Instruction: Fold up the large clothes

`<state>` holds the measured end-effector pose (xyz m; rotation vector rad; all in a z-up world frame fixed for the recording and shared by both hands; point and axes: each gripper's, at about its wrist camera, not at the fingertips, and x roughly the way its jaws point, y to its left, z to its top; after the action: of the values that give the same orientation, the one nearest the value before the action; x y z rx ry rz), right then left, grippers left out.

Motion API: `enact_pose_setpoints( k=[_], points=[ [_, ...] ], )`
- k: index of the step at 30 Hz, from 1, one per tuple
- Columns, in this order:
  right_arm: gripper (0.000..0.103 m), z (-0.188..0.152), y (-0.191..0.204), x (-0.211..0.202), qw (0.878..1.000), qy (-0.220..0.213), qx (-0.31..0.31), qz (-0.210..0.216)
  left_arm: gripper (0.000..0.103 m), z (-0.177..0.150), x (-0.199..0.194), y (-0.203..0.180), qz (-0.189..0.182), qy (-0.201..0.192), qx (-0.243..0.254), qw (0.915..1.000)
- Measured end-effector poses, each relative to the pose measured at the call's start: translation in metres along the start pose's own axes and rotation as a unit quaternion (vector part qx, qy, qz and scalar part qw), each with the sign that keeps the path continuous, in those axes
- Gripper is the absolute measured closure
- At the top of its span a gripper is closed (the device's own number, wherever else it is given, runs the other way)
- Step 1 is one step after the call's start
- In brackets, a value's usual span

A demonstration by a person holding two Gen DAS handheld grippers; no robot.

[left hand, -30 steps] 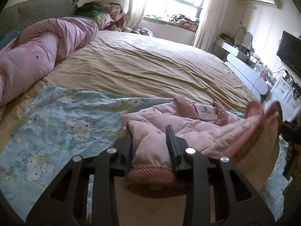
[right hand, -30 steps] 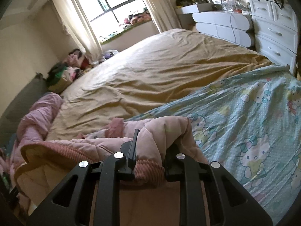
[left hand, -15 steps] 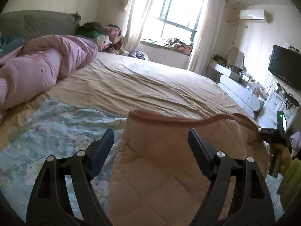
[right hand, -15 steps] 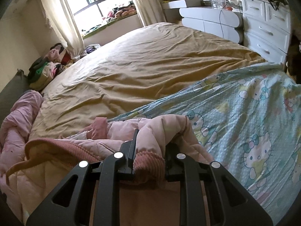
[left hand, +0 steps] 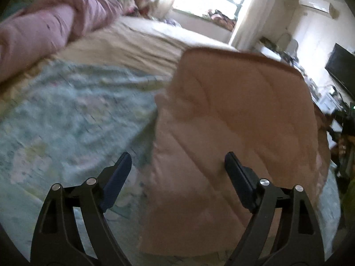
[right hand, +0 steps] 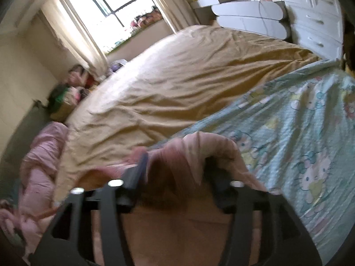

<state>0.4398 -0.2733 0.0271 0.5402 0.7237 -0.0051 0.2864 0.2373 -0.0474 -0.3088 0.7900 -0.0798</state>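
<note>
A pink quilted jacket (left hand: 239, 119) lies folded over on the light blue cartoon-print sheet (left hand: 66, 115) at the near side of the bed. My left gripper (left hand: 177, 166) is open above the jacket's near left part, holding nothing. In the right wrist view my right gripper (right hand: 175, 166) has its jaws spread apart with the jacket's ribbed pink hem (right hand: 188, 155) bunched loosely between and over them. The view is blurred.
A tan bedspread (right hand: 177, 77) covers the far bed. A rolled pink duvet (left hand: 44, 28) lies at the far left. White drawers (right hand: 315, 17) and a low white cabinet (right hand: 250, 20) stand right of the bed. A television (left hand: 341, 66) hangs at the right.
My left gripper let go of the jacket's hem and opened, then pulled back toward the near left. My right gripper's jaws have spread apart, loosening their hold on the hem. The jacket has been flipped over.
</note>
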Motion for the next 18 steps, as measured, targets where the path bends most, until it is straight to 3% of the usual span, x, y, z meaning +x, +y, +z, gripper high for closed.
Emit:
enact_pose_setpoints(
  k=[2,6,12,15,18],
  points=[
    [0.021,0.002,0.003,-0.020,0.999,-0.031,-0.016,0.006,0.025,-0.004,0.000,-0.004,-0.004,0.005,0.010,0.9999],
    [0.011,-0.003,-0.003,-0.052,0.995,-0.055,-0.077,0.010,0.025,-0.008,-0.005,-0.013,-0.007,0.000,0.030,0.9995],
    [0.011,-0.049,-0.035,-0.042,0.983,0.011,-0.177,-0.057,0.025,-0.022,-0.005,-0.021,-0.009,0.002,0.043,0.9990],
    [0.011,-0.070,-0.050,-0.035,0.981,0.044,-0.184,-0.050,0.025,-0.030,-0.011,-0.019,-0.021,0.000,0.035,0.9991],
    [0.011,-0.083,-0.065,-0.034,0.980,0.050,-0.186,-0.053,0.025,-0.037,-0.013,-0.018,-0.017,-0.001,0.028,0.9995]
  ],
)
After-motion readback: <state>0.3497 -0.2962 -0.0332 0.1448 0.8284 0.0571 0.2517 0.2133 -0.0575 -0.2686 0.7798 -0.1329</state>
